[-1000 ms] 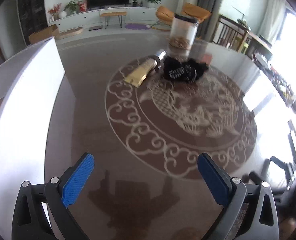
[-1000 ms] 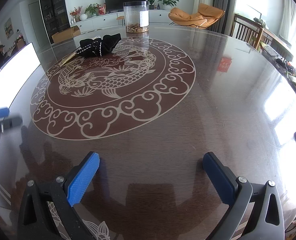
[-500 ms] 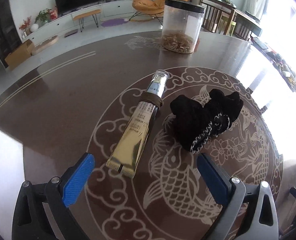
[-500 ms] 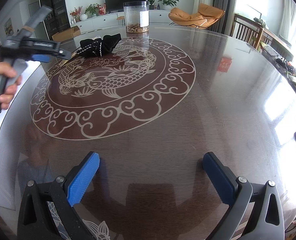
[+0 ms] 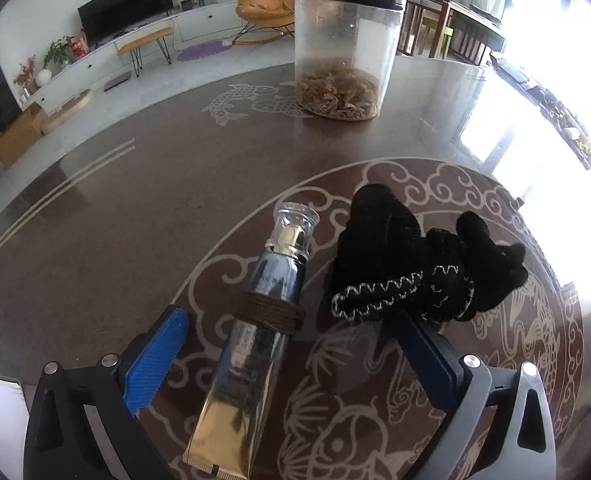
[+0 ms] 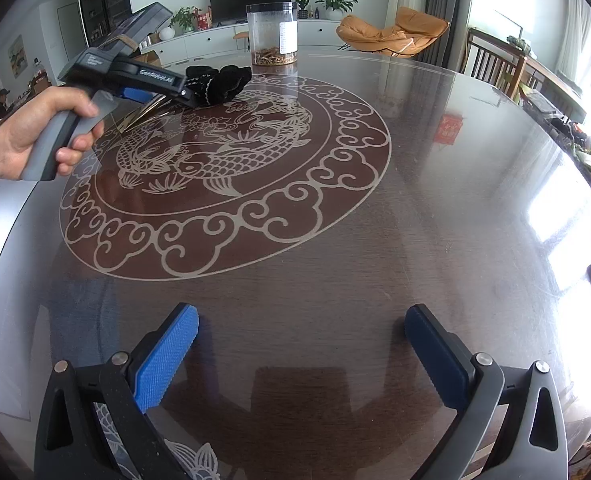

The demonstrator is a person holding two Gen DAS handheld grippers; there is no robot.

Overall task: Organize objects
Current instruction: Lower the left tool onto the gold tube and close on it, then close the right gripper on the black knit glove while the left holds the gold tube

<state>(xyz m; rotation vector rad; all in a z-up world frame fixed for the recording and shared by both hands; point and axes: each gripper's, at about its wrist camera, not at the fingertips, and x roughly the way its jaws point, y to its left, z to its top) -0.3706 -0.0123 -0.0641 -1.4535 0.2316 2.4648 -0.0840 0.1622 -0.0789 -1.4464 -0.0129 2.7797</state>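
The left tool is hanging spread around a gold tube lying on the worktop, just beside black gloves. The right tool is hovering spread over bare worktop.

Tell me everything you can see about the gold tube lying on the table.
The tube is glossy and metallic, gold at its flat crimped end and silvery blue toward the neck, with a clear cap over a gold collar. A brown cord is wound around its middle. It lies flat on the table, between the open fingers of the left hand-held gripper, beside the black gloves.
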